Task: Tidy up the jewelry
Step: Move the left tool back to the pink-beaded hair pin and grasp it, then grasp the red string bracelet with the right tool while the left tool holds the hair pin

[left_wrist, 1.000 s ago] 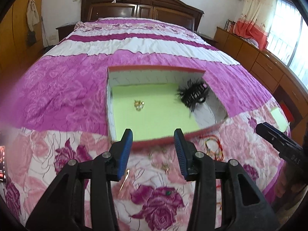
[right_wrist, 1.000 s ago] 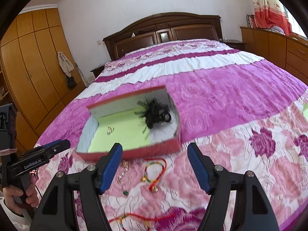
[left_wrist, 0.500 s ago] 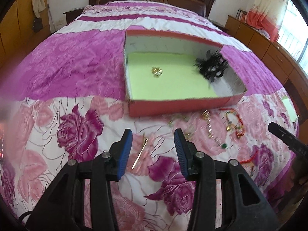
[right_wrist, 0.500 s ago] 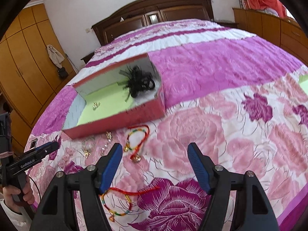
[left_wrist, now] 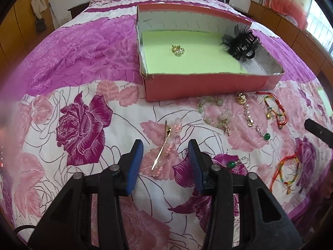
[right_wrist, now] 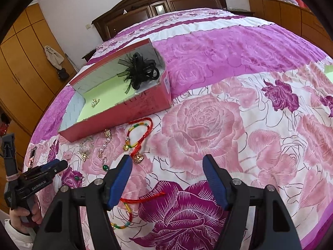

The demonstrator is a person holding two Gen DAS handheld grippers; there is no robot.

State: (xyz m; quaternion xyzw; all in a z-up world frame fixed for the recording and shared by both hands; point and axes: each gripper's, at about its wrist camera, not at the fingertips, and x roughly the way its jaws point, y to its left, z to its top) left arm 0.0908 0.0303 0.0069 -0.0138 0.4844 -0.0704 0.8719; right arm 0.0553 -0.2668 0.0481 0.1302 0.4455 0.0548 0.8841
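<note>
A red box with a green floor lies on the bed; it holds a gold earring and a black feather hair claw. In front of it lie a pink-and-gold hair clip, a pale bead bracelet, a gold chain with a green bead and two red cord bracelets. My left gripper is open, its blue pads either side of the hair clip, just above it. My right gripper is open and empty, above the quilt beside a red cord bracelet.
The bed is covered by a pink and purple rose quilt. A wooden headboard stands at the far end, wardrobes at the left, a low cabinet at the right. A green card lies at the bed's right edge.
Both grippers have moved down and closer to the quilt. The left gripper now has the hair clip between its open fingers. The box looks nearer in both views.
</note>
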